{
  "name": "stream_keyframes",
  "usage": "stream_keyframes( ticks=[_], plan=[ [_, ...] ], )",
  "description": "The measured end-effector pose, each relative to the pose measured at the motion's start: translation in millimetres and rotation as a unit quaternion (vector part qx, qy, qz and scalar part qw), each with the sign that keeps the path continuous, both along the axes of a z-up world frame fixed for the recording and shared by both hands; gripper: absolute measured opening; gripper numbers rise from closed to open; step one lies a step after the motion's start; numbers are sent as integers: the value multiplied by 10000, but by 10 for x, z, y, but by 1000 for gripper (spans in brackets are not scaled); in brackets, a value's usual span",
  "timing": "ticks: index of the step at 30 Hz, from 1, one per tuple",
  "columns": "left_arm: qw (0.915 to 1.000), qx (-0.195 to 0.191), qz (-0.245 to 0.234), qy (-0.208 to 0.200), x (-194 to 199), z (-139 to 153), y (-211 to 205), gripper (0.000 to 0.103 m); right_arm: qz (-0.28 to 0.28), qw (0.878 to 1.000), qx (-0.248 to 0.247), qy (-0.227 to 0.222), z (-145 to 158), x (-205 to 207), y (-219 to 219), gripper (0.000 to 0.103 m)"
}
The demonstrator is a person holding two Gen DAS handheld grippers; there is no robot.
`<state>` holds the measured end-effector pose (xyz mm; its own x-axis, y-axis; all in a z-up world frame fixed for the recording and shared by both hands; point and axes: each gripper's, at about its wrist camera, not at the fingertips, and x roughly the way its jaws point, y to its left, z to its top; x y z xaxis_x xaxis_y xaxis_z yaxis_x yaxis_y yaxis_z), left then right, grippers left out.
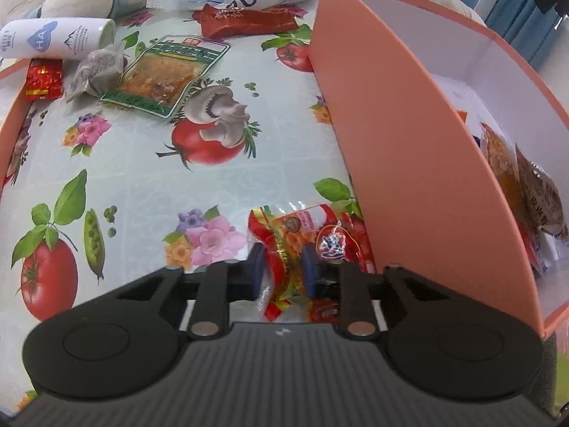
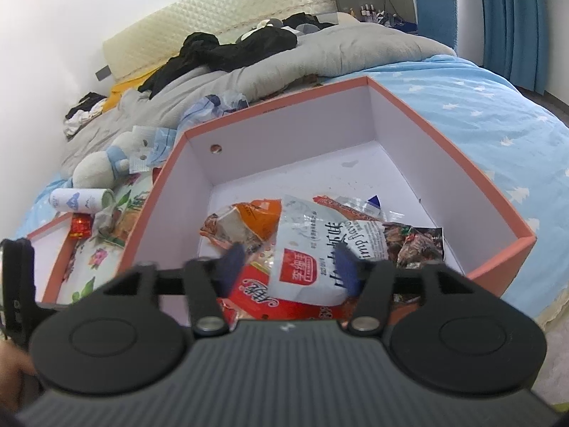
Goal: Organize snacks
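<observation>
1. Red-and-yellow plastic snack packet [image 1: 298,245], crinkled and glossy, lay on the flower-printed tablecloth [image 1: 142,185], just beside the outer wall of the salmon-pink box [image 1: 409,163]. We logged it as the item in hand.

2. Left gripper [image 1: 282,267]: its blue pads were drawn in on the packet's near part, pinching the wrapper between them. The packet rested on the cloth, so we judged the grip made but the lift not begun.

3. Right gripper [image 2: 290,261]: jaws spread, blurred, hovering over the white shrimp-chip bag [image 2: 320,249] inside the box. We saw nothing between its pads.

4. Box contents, right wrist view: the white bag, an orange packet [image 2: 249,220], a red packet [image 2: 259,295] and a dark foil packet [image 2: 416,242], all heaped at the near end; the far half of the floor showed bare.

5. Loose stock on the cloth, well apart from the left gripper: a green-edged clear packet [image 1: 167,74], a grey pouch [image 1: 96,71], a small red foil sachet [image 1: 42,80], a long red packet [image 1: 249,19] and a white bottle [image 1: 53,37] on its side.

6. Handling note, our judgement: thin film slips, so we would keep the pinch firm, raise the packet straight up until it cleared the box wall, then carry it over the rim.

7. Placement note: we would release toward the bare far floor, with the right gripper out of the way.
</observation>
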<state>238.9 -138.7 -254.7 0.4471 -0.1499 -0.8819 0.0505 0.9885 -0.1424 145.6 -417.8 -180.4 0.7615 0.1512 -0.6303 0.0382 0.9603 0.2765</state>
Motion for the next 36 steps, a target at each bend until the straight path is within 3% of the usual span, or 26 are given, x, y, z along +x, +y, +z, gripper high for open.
stream_keyframes(
  ticks=[14,27,36],
  plan=[
    [9987,-252,233,-386,-188,454,236,8,37,10000,12,-15,75,33,87,68],
    [9924,-460,325,-1096,-260,1339,397,6,127,9999,-68,-72,170,75,160,68],
    [9834,-846,-170,-1597,-171,1934,-18,7,79,9997,-185,-139,267,75,127,68]
  ],
)
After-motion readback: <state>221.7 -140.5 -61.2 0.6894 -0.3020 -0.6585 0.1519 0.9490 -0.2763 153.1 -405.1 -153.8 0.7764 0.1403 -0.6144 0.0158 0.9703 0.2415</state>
